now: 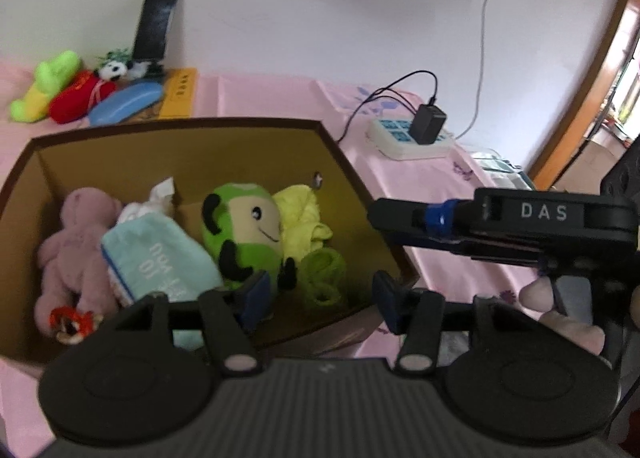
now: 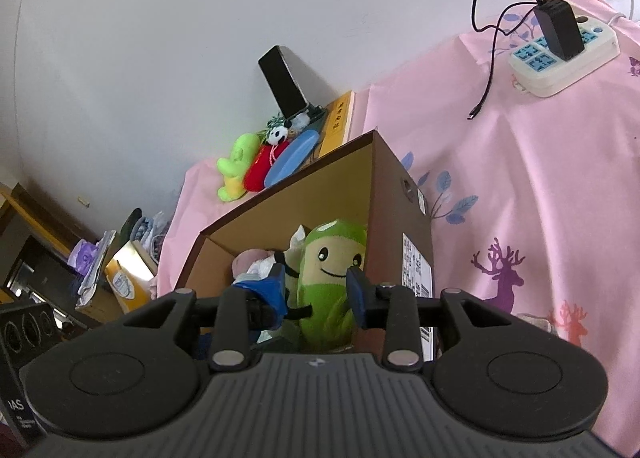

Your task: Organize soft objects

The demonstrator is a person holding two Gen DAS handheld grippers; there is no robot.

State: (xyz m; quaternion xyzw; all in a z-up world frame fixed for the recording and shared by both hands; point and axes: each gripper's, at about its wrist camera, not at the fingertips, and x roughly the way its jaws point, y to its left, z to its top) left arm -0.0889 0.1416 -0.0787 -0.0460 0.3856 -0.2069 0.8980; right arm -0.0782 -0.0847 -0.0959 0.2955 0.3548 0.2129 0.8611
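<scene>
A brown cardboard box (image 1: 360, 174) stands on the pink bedsheet. It holds a pink plush bear (image 1: 72, 246), a light blue tissue pouch (image 1: 160, 258), a green smiling plush (image 1: 244, 230), a yellow cloth (image 1: 304, 218) and a green knotted toy (image 1: 324, 274). My left gripper (image 1: 320, 298) is open and empty above the box's near edge. My right gripper (image 2: 316, 290) is open, its jaws on either side of the green plush (image 2: 332, 270) at the box (image 2: 400, 210) without closing on it. The right gripper also shows in the left wrist view (image 1: 380, 214), at the box's right wall.
Behind the box lie a lime plush (image 1: 44, 86), a red plush (image 1: 78, 96), a small panda (image 1: 114, 70), a blue case (image 1: 124, 102) and a phone leaning on the wall (image 1: 156, 22). A power strip with charger and cables (image 1: 416, 130) lies right of the box.
</scene>
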